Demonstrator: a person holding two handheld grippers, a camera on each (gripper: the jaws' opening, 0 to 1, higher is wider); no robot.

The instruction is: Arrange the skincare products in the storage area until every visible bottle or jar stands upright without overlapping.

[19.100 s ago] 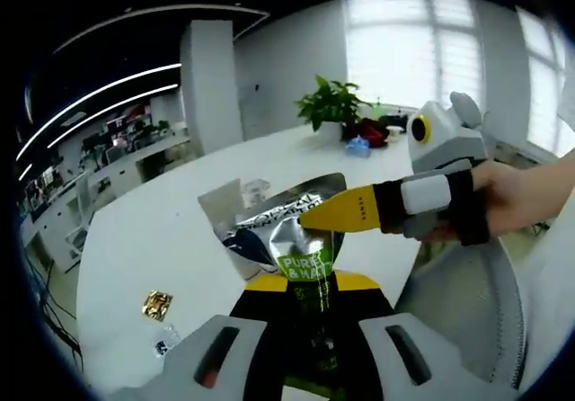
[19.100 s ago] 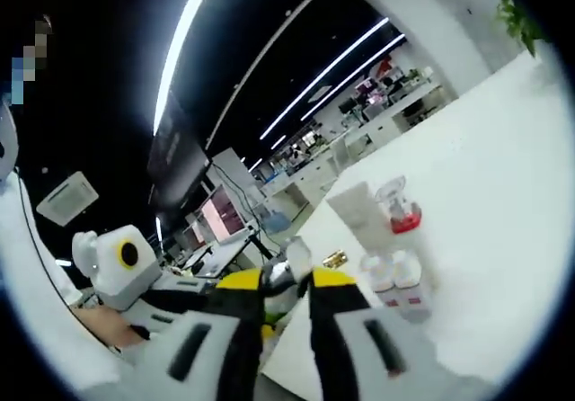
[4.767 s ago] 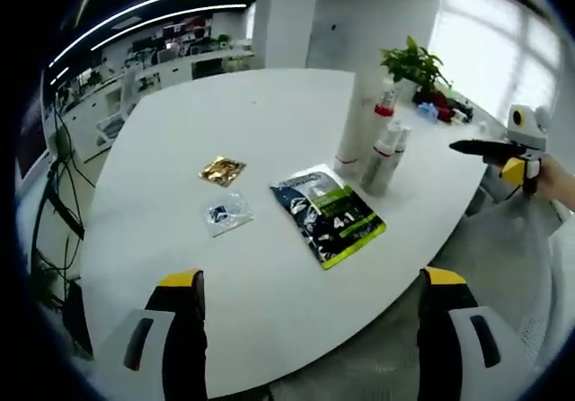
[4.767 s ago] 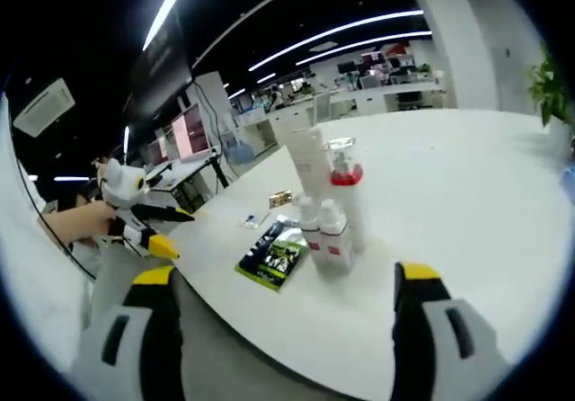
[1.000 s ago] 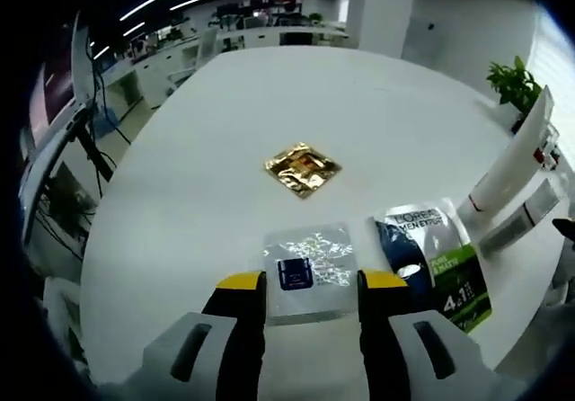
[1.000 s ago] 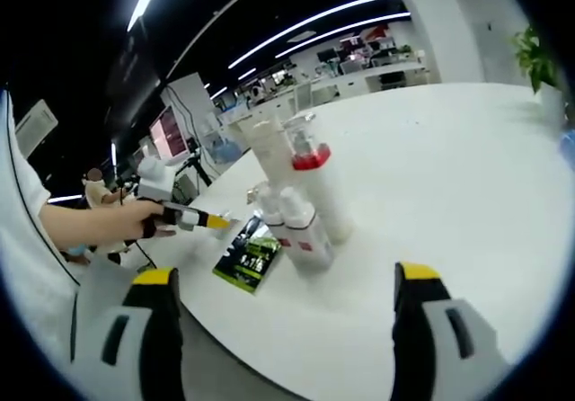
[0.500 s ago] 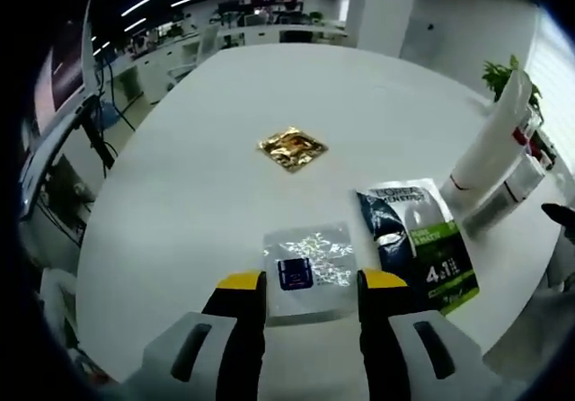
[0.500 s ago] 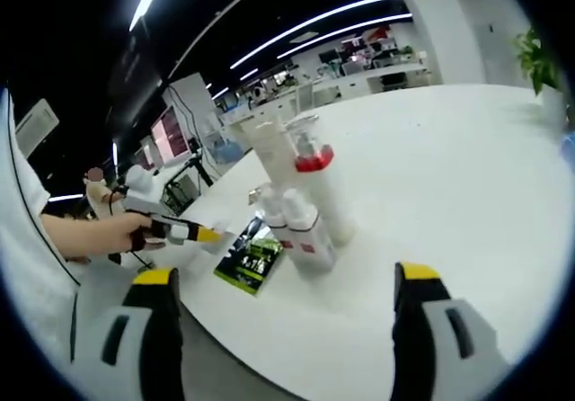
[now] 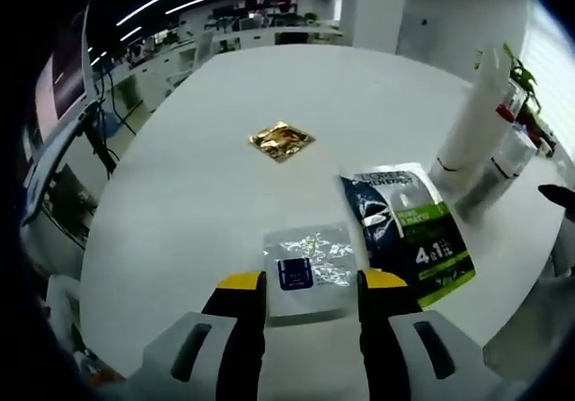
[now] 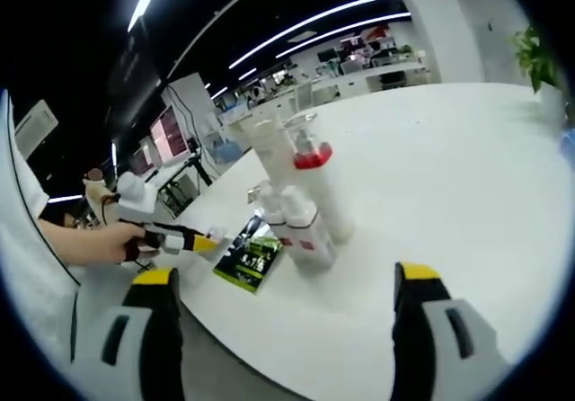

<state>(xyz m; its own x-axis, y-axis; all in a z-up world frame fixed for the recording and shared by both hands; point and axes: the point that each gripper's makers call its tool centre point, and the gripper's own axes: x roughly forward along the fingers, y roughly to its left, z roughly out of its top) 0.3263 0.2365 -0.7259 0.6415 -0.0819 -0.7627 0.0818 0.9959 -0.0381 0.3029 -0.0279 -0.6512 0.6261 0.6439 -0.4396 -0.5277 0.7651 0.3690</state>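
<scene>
In the left gripper view, the left gripper (image 9: pixel 305 291) has its yellow-tipped jaws drawn in close on either side of a clear sample sachet (image 9: pixel 308 268) with a dark blue square label, pinching its near edge; the sachet lies flat on the white table (image 9: pixel 180 194). Just ahead and to the right of the jaws lies a flat L'Oreal sachet (image 9: pixel 406 221) in dark blue and green, marked "4:1". Further ahead and slightly left, well apart from the gripper, sits a small gold foil packet (image 9: pixel 281 140). At the far right, beyond the L'Oreal sachet, a tall white tube (image 9: pixel 471 122) stands upright with smaller bottles (image 9: pixel 497 168) just beside it. In the right gripper view, the right gripper (image 10: pixel 280 320) holds its jaws spread wide with nothing between them, hanging above the table edge (image 10: pixel 377 329). Ahead of it and a little left, the skincare group stands upright and close together: a white tube (image 10: pixel 267 149), a red-collared pump bottle (image 10: pixel 314 185) and two small white bottles (image 10: pixel 296 226) in front. To the left of these lies the green sachet (image 10: pixel 252 260), and the left gripper (image 10: pixel 205 242) reaches in from the left, held by a person's hand (image 10: pixel 99 242).
</scene>
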